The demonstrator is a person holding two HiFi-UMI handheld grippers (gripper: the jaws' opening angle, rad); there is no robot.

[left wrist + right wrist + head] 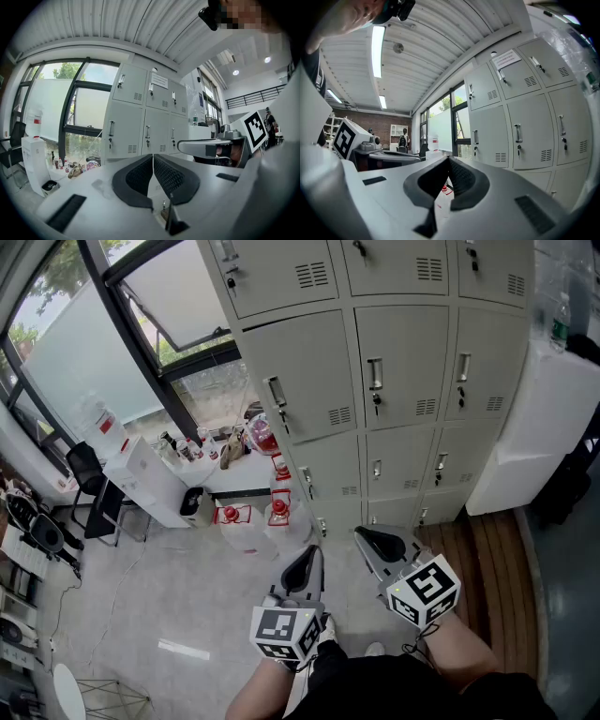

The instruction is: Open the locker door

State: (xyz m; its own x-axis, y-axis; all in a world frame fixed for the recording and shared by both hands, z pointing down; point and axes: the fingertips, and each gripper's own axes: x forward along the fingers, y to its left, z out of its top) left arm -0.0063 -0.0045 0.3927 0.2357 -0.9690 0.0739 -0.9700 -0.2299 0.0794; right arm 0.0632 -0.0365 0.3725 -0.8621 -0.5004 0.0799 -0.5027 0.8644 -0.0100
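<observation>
A bank of grey lockers [375, 362] stands ahead, every door closed, each with a metal handle and a keyed lock; the middle door's handle [375, 374] lies straight in front. The lockers [145, 126] show in the left gripper view and the lockers [520, 131] again in the right gripper view. My left gripper [305, 568] is shut with nothing in it, held well short of the doors. My right gripper [373, 542] beside it is also shut and empty, its jaws together. Neither touches a locker.
Water jugs with red caps [278, 512] and small bottles sit on the floor left of the lockers, near a white box [150, 479]. A tall white cabinet [539, 418] stands at the right. A window wall [112, 324] and an office chair [89, 474] are at the left.
</observation>
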